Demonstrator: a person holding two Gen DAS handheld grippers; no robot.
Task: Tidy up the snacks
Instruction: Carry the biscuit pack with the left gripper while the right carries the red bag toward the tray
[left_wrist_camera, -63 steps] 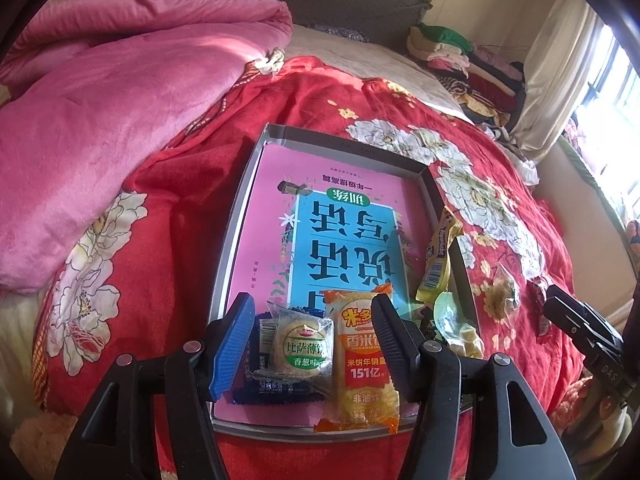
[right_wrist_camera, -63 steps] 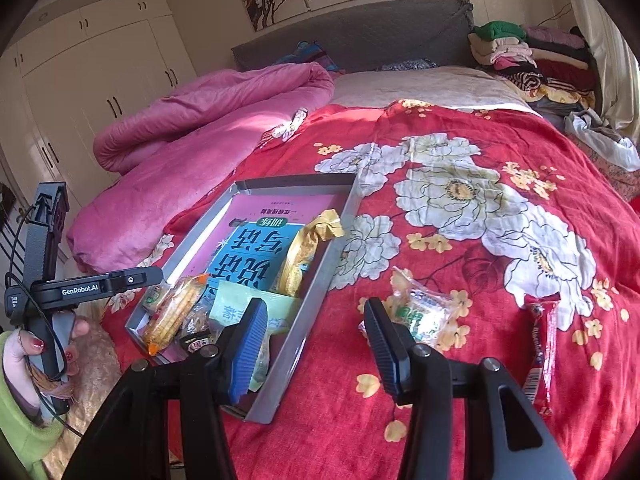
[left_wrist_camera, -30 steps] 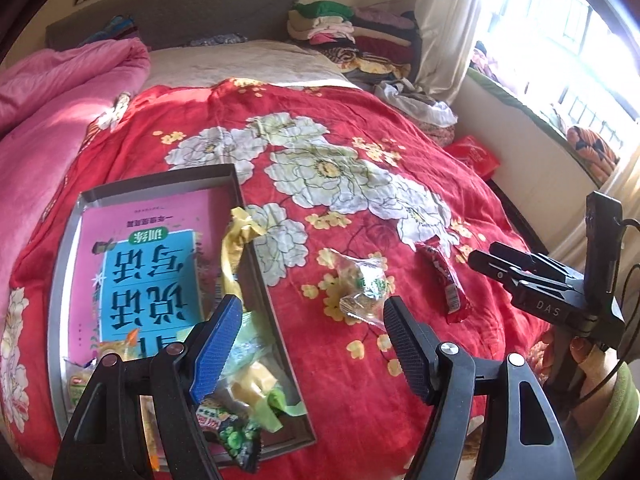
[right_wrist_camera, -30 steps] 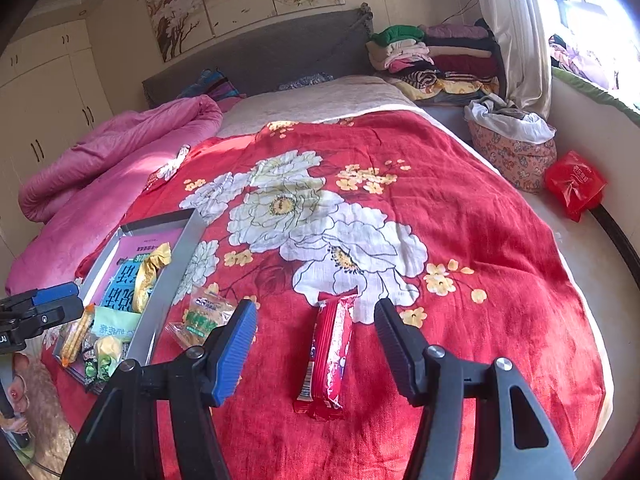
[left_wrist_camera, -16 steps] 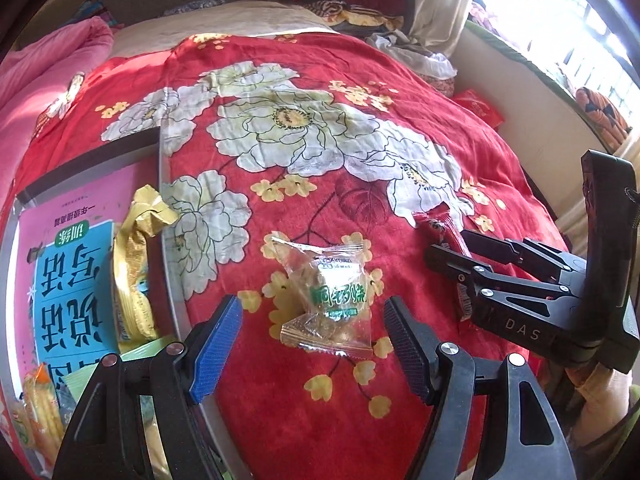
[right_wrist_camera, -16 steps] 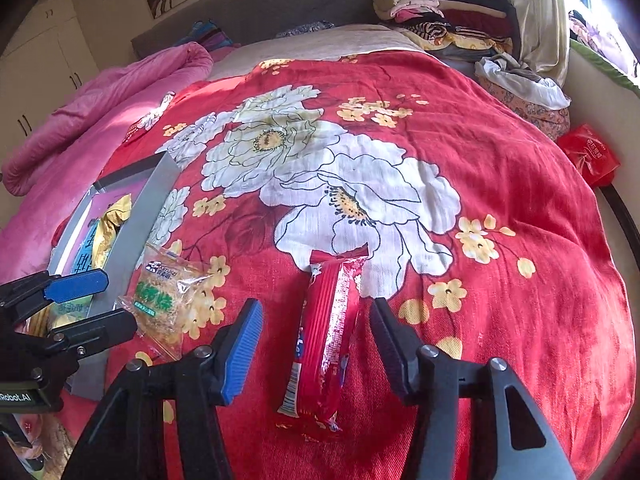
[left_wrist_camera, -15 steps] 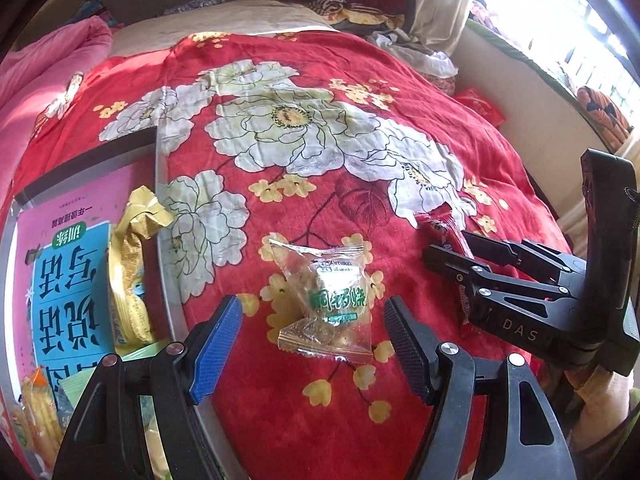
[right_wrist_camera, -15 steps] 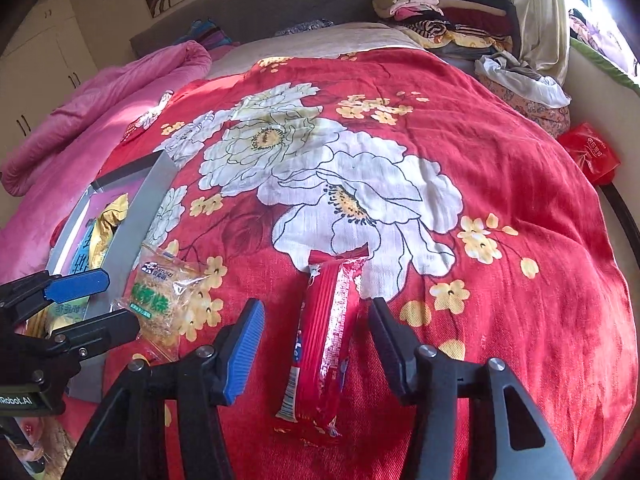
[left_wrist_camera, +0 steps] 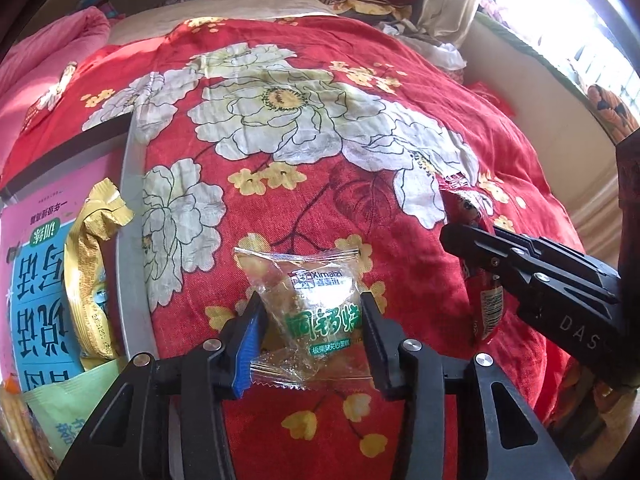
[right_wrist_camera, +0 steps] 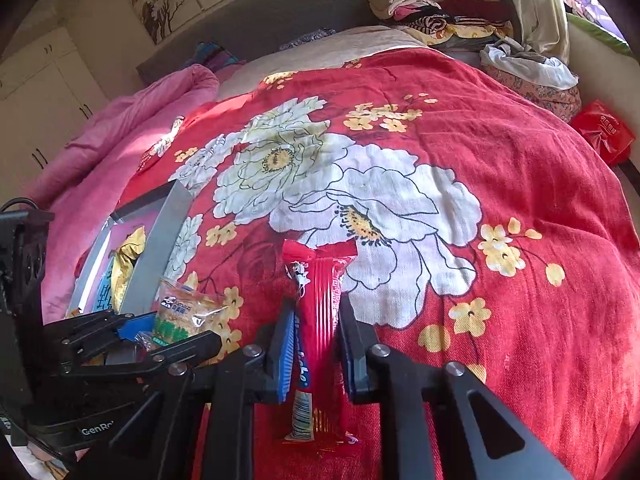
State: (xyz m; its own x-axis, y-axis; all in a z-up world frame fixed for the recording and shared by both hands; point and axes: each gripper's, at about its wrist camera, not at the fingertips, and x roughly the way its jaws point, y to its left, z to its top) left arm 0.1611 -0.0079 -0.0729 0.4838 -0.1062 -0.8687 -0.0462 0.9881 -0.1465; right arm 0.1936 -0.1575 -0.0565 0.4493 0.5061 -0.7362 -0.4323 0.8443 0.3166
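My left gripper (left_wrist_camera: 310, 314) is shut on a clear snack packet with green print (left_wrist_camera: 316, 312), which lies on the red flowered bedspread; the packet also shows in the right wrist view (right_wrist_camera: 182, 314). My right gripper (right_wrist_camera: 316, 326) is shut on a long red snack bar (right_wrist_camera: 318, 308) lying on the bedspread; the bar is mostly hidden behind that gripper in the left wrist view (left_wrist_camera: 486, 308). A grey tray (left_wrist_camera: 132, 240) at the left holds a pink and blue book (left_wrist_camera: 36, 280), a yellow packet (left_wrist_camera: 86, 264) and other snacks.
The two grippers sit side by side, close together. A pink quilt (right_wrist_camera: 120, 124) lies at the far left of the bed. Folded clothes (right_wrist_camera: 424, 8) are stacked by the headboard. A red bag (right_wrist_camera: 604, 132) lies off the bed's right side.
Both grippers have moved down onto the bedspread and closed: the left on the clear green-print packet, the right on the red snack bar. Earlier both were open above them.
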